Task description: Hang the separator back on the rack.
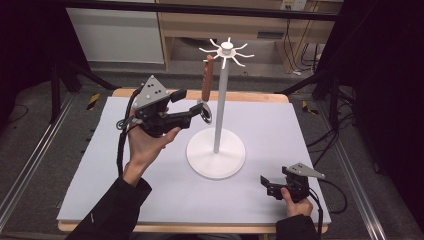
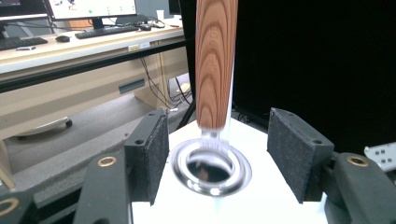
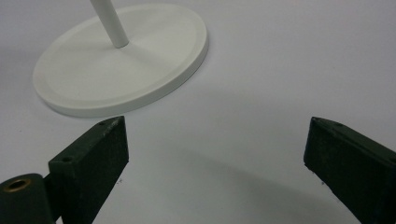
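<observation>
A white stand (image 1: 220, 100) with a round base (image 1: 216, 152) and a ring of hooks (image 1: 227, 50) at its top rises from the middle of the table. From one hook hangs a utensil with a wooden handle (image 1: 207, 80) and a metal ring (image 1: 204, 111) at its lower end. My left gripper (image 1: 192, 106) is raised at that ring. In the left gripper view the ring (image 2: 210, 168) sits between the pads (image 2: 154, 149) with a gap on each side, below the handle (image 2: 215, 60). My right gripper (image 1: 265, 184) rests low at the front right, open and holding nothing (image 3: 215, 154).
The table top is a pale board (image 1: 150, 200) with a wooden edge. The stand's base (image 3: 121, 60) lies just ahead of the right gripper. Black frame legs and cables stand off the table at the back left and right.
</observation>
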A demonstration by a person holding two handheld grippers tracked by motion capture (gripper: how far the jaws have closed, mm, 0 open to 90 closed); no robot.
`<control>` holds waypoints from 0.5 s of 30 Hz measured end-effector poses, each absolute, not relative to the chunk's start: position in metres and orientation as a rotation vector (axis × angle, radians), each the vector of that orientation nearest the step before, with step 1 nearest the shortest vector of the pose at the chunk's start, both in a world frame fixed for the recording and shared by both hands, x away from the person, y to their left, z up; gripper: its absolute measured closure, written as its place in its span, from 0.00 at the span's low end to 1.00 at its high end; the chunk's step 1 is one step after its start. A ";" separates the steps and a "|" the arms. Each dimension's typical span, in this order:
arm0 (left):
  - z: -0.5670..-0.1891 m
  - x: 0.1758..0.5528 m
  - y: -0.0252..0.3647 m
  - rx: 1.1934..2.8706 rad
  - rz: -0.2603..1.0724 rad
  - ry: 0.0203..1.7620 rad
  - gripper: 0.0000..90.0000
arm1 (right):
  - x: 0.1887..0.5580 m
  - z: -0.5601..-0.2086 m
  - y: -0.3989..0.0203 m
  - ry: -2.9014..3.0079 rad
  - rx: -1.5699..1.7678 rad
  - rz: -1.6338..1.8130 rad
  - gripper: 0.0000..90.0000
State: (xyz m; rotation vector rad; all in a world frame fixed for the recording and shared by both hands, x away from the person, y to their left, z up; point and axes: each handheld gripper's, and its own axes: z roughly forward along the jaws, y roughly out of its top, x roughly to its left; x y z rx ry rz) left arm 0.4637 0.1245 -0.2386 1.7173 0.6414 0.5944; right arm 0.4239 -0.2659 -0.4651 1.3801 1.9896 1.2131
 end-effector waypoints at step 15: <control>-0.280 0.454 0.165 1.770 0.603 0.698 0.38 | 0.423 -0.465 -0.266 1.986 1.380 1.208 0.08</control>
